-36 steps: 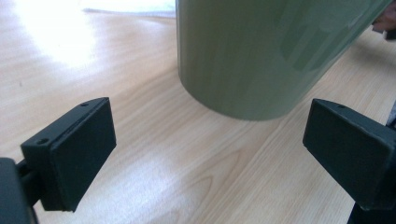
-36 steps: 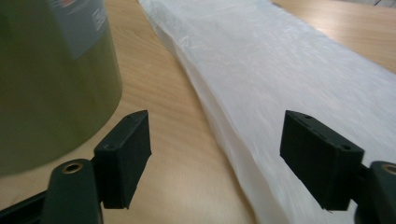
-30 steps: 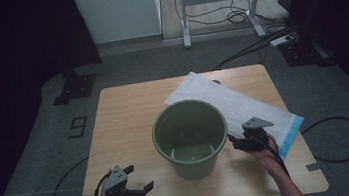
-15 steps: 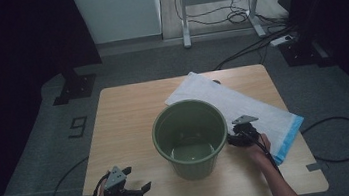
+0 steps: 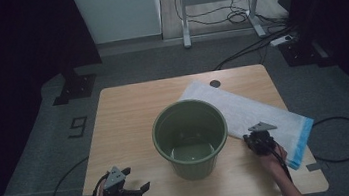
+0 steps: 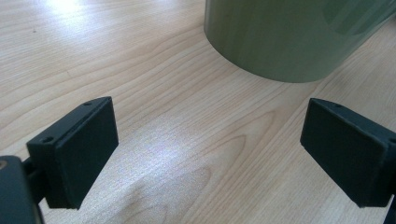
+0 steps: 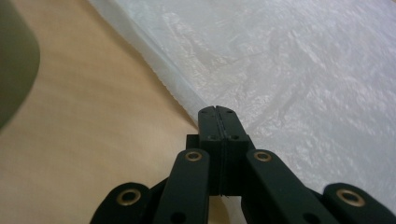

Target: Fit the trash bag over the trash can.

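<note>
right tool (image 7: 217, 112) just closed at plastic bag (image 7: 299, 70) edge, left tool (image 6: 210, 154) wide open

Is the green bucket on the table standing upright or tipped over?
Upright. The green bucket stands on its base on the table, its round mouth facing up; the high view looks down to its bottom.

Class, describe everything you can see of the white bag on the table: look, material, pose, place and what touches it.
The bag is a long, flat, white sheet of thin, crinkled, plastic-looking film with a blue band along its near right end. It lies flat and slantwise on the right part of the wooden table, running from behind the green bucket toward the table's near right edge. The right claw, jaws together, is at its near long edge; whether film is pinched between them cannot be told.
</note>
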A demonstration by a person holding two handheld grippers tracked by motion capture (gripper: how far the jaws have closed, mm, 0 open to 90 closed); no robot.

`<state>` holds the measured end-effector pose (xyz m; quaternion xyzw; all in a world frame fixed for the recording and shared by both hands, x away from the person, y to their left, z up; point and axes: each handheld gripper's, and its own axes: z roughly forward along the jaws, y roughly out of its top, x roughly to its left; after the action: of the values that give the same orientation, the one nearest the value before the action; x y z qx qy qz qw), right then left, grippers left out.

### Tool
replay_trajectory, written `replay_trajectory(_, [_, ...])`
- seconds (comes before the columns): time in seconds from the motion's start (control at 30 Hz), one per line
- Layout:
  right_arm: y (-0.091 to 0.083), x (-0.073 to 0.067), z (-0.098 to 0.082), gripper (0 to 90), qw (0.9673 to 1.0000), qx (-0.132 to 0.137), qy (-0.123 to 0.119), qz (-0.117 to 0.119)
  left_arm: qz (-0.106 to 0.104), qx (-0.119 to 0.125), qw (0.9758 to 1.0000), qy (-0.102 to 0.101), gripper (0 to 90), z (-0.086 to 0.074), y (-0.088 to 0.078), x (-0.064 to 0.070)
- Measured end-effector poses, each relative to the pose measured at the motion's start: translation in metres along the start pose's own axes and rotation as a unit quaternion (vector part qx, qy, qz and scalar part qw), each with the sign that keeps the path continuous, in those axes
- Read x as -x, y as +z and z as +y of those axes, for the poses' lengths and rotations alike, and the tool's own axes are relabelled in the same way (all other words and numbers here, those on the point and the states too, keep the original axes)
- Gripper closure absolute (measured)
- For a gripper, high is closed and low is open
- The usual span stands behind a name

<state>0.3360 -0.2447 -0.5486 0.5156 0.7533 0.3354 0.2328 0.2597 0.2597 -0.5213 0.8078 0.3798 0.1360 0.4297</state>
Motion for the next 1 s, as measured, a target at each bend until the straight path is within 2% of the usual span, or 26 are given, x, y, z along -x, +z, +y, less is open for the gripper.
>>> replay_trajectory(0.07, [-0.006,0.002,-0.006,88.9,1.0000,0.003,0.003,0.003,0.000,-0.001,1.0000,0.001,4.3,0.000,0.000,0.000])
replay_trajectory(0.17, [-0.029,0.011,-0.027,88.9,0.9999,0.006,0.008,0.011,-0.002,0.001,1.0000,0.000,4.3,0.001,0.000,0.001])
replay_trajectory(0.2, [-0.029,0.011,-0.027,88.9,0.9999,0.006,0.008,0.011,-0.002,0.001,1.0000,0.000,4.4,0.001,0.000,0.001])
replay_trajectory(0.33, [-0.047,0.016,-0.043,88.9,0.9998,0.007,0.004,0.017,-0.001,-0.001,1.0000,0.000,4.5,0.000,0.001,0.002])
replay_trajectory(0.47, [-0.054,0.018,-0.051,88.7,0.9998,0.006,0.005,0.021,-0.001,-0.003,1.0000,-0.002,4.6,0.000,0.002,0.001])
replay_trajectory(0.5, [-0.055,0.017,-0.051,85.9,0.9998,0.004,0.002,0.021,-0.001,-0.004,1.0000,-0.002,4.7,0.000,0.002,0.001])
replay_trajectory(0.6, [-0.053,0.009,-0.044,69.7,0.9994,0.005,-0.014,0.030,-0.001,-0.004,1.0000,-0.002,4.7,0.000,0.002,0.001])
replay_trajectory(0.7, [-0.048,-0.006,-0.025,47.7,0.9977,0.035,-0.035,0.046,-0.001,-0.005,1.0000,-0.003,4.8,-0.001,0.002,0.000])
replay_trajectory(0.77, [-0.039,-0.017,-0.010,38.5,0.9956,0.055,-0.045,0.062,0.000,-0.006,1.0000,-0.003,4.8,-0.001,0.002,-0.001])
replay_trajectory(0.87, [-0.021,-0.031,0.010,34.0,0.9934,0.064,-0.053,0.079,0.000,-0.005,1.0000,-0.004,5.0,-0.002,0.002,-0.001])
replay_trajectory(1.0, [0.001,-0.045,0.027,31.7,0.9920,0.063,-0.061,0.091,-0.002,-0.007,1.0000,-0.004,5.0,-0.002,0.003,-0.001])
